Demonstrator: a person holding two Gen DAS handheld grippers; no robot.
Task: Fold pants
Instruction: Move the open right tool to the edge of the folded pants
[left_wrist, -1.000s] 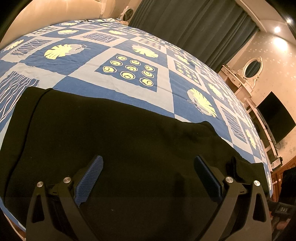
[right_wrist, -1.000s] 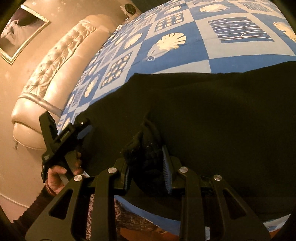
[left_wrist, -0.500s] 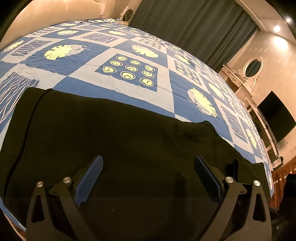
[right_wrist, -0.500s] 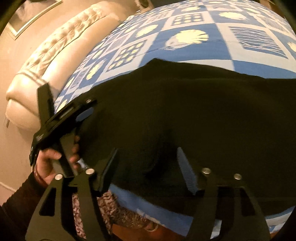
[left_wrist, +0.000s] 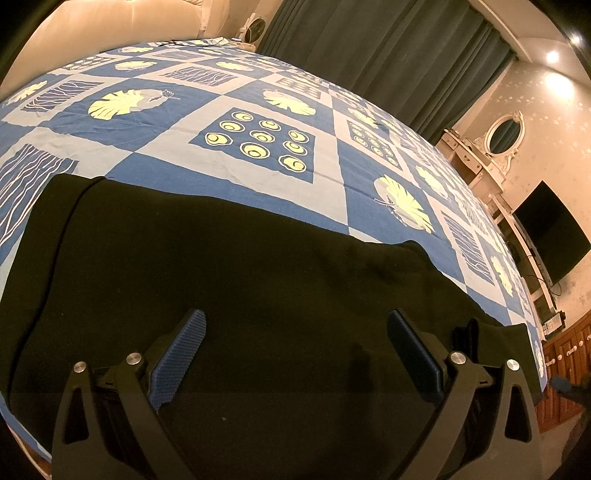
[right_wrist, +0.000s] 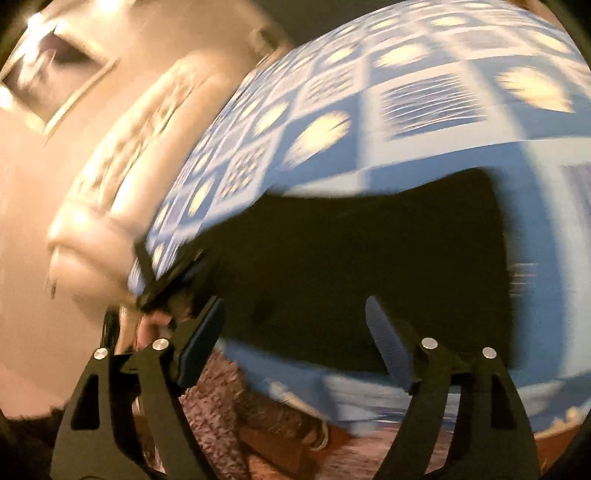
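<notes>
On the bed: your black pants (left_wrist: 229, 280) lie flat on the blue patterned bedspread (left_wrist: 258, 173), at 6 o'clock near its front edge.
Done: they look folded into one broad panel.
Left hand-held gripper (left_wrist: 295, 354): released, hovering over the cloth.
Right hand-held gripper (right_wrist: 295, 339): jaws just opened, nothing between them.
Left to do: judging by the width, you probably need another fold.

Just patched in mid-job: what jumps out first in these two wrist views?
The black pants lie spread flat along the near edge of a bed covered in a blue patchwork bedspread. Both the left gripper and the right gripper stand open with nothing between their fingers; the right one's jaws have just been opening. The right view is motion-blurred.
</notes>
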